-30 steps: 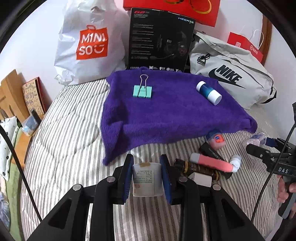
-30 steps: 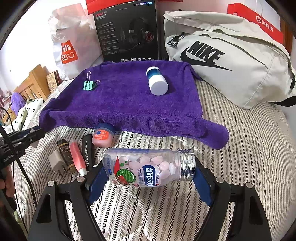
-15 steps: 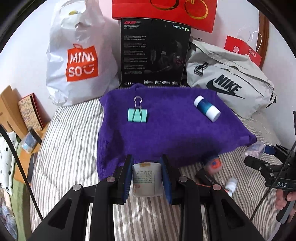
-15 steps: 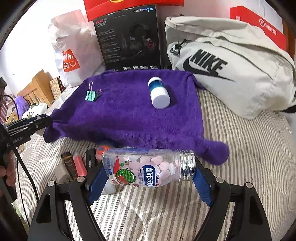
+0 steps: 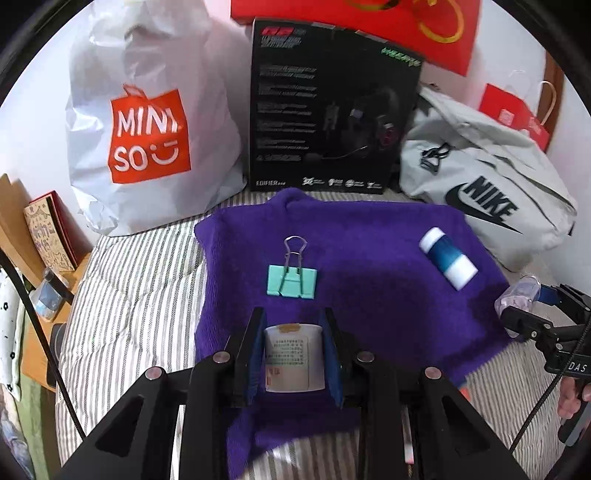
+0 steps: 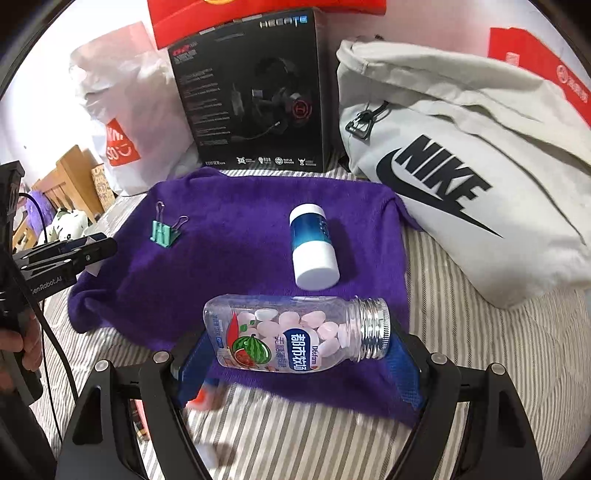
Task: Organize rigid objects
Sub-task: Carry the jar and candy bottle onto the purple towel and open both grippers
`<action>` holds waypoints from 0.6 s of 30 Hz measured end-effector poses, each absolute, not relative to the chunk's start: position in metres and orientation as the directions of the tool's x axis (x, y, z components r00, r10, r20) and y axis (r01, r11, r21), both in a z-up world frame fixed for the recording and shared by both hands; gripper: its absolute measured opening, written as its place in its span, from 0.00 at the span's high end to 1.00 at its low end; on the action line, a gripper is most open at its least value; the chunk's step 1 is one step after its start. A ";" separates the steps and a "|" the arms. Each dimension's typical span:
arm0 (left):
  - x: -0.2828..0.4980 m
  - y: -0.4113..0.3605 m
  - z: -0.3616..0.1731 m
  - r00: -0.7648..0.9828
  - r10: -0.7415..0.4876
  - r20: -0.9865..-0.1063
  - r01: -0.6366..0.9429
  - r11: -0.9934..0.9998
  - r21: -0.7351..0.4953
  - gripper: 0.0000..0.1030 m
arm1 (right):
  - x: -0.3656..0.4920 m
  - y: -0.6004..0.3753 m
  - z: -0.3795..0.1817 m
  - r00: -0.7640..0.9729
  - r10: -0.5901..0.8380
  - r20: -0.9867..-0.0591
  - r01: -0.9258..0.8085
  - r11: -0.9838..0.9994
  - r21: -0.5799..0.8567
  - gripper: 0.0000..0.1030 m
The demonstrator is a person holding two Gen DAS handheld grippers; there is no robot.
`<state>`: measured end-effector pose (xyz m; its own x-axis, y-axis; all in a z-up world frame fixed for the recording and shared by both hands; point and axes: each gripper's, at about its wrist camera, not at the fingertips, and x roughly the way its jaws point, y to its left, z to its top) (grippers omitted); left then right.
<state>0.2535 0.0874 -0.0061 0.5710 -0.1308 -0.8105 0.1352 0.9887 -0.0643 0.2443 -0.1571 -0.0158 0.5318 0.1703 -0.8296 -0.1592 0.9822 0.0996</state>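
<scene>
A: How is the bottle [image 6: 299, 334] lying?

B: It is lying crosswise, cap [image 6: 371, 328] pointing right, above the towel [image 6: 236, 236] front edge. Pink tablets are showing inside.

A: Right gripper [image 6: 301, 363]?

B: Its jaws are clamping the bottle end to end.

A: Left gripper [image 5: 294, 360]?

B: Its jaws are pressing a white jar [image 5: 293, 356], upright over the towel, behind the clip [image 5: 291, 280]. A blue tube [image 6: 313, 245] is lying lengthwise, cap nearest.

Small items under right claw [image 6: 299, 354]: blurred, mostly hidden by its fingers.
White jar [image 5: 294, 357] label: too small to be read.
Red bag [image 5: 369, 22]: cut off by the top edge.
</scene>
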 end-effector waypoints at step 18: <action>0.291 0.084 -0.053 0.505 -0.114 -0.855 0.138 0.989 -0.050 0.73 | 0.272 -0.139 -0.061 0.463 0.096 -0.881 -0.192 0.981 0.006 0.20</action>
